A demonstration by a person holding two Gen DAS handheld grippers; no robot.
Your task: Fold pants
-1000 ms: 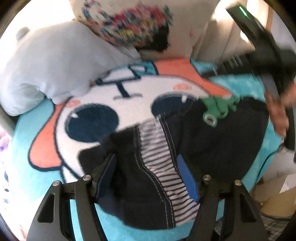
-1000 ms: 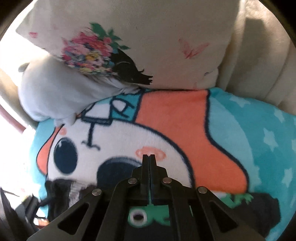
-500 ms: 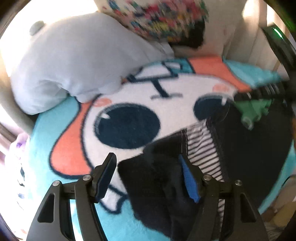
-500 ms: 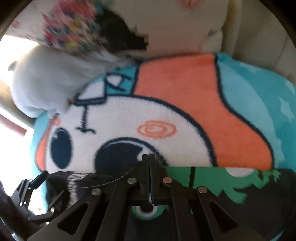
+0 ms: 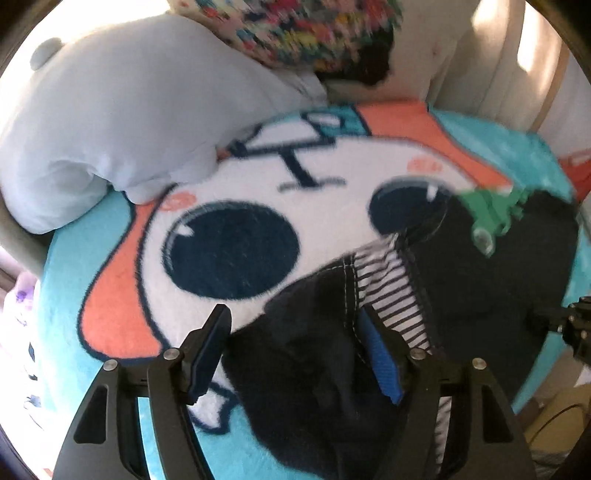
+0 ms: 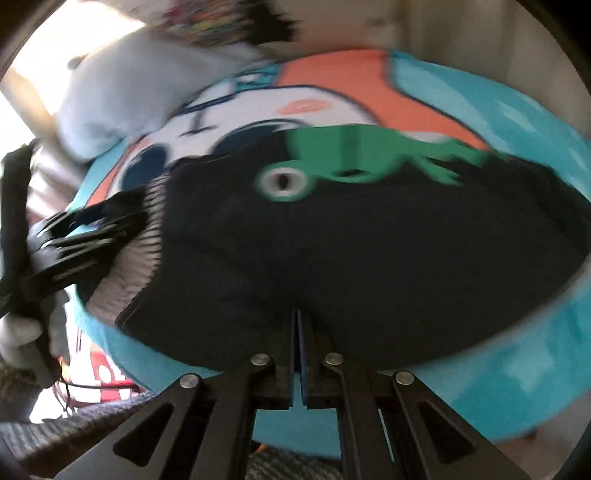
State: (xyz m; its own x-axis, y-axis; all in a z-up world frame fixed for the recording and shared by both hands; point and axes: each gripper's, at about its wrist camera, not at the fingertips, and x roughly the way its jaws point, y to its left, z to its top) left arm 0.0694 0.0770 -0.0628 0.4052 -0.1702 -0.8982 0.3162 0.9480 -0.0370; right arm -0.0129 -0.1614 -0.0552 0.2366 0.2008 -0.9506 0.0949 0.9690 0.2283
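Note:
Dark navy pants [image 5: 480, 288] with a green dinosaur print [image 5: 491, 214] and a black-and-white striped lining [image 5: 391, 291] lie on a cartoon-face blanket [image 5: 229, 206]. My left gripper [image 5: 295, 350] is open, its jaws spread around the pants' bunched left end. In the right wrist view the pants [image 6: 369, 240] fill the middle. My right gripper [image 6: 297, 325] is shut, its tips at the pants' near edge; whether it pinches fabric is unclear. The left gripper [image 6: 85, 229] shows at the left there.
A pale grey pillow [image 5: 122, 122] and a flower-print pillow [image 5: 306, 33] lie at the blanket's far side, against a cream upholstered back [image 5: 498, 62]. The blanket's teal edge [image 6: 517, 350] drops off near me. Cardboard and clutter [image 5: 554, 417] sit at lower right.
My right gripper has pulled back from the dinosaur print to the pants' near edge, staying shut. My left gripper stayed open and shifted left along the pants' end.

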